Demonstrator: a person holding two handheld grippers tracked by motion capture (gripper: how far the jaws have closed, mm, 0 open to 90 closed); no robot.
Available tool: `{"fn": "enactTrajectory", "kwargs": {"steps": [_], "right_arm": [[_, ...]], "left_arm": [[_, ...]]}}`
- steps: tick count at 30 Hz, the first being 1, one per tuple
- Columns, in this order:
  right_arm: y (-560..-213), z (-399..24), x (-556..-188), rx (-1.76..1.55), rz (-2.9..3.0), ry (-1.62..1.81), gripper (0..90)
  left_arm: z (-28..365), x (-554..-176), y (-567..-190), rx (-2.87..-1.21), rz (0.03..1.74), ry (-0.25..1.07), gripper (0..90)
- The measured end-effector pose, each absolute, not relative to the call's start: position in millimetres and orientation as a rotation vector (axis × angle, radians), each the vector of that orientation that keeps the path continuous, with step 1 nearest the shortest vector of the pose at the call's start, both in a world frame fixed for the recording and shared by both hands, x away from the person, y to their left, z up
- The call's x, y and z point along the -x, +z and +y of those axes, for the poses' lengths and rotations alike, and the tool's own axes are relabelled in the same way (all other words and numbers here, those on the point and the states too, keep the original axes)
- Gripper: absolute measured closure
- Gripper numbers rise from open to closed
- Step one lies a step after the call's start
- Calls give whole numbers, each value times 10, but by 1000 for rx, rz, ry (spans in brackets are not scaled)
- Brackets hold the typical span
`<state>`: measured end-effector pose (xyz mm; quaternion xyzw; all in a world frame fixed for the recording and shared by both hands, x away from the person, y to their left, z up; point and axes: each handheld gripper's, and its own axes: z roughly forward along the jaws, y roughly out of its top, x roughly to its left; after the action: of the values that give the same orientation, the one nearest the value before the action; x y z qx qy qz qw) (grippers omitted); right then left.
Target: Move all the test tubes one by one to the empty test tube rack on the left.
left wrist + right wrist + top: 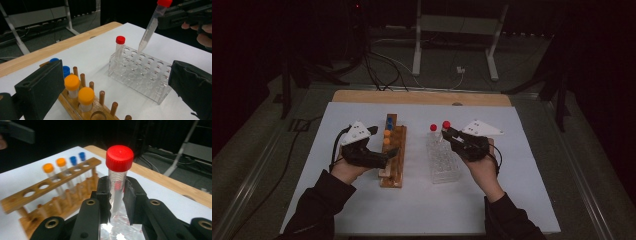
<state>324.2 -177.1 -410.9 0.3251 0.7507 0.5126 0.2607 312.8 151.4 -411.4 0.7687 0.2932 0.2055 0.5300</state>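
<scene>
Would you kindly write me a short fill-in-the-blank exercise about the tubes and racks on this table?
1. The right gripper is shut on a tube with a ____ cap.
2. One red-capped tube stands in the ____ plastic rack.
3. The wooden rack holds two blue-capped tubes and two ____-capped tubes.
4. The left gripper has its jaws ____.

Missing words: red; clear; orange; open

Hidden and cropped parts

The held tube (117, 182) has its tip behind the right gripper (117, 195); the wooden rack (47, 195) looks blurred, apparently cropped left
</scene>
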Motion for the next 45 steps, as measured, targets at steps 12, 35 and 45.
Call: {"fn": "enactTrajectory", "kwargs": {"steps": [12,35,45], "right_arm": [[-4169,-1487,-3016,-780,2161,1428,756],[-4329,-1134,-2837,-674,2322,1401,756],[-4331,-1106,-2820,-659,2336,1393,756]], "left_arm": [[1366,-2963,-3987,-1846,604,441,39],[1075,-2915,-4137,-1894,465,379,529],[1034,-2928,-4171,-1928,427,363,700]]}}
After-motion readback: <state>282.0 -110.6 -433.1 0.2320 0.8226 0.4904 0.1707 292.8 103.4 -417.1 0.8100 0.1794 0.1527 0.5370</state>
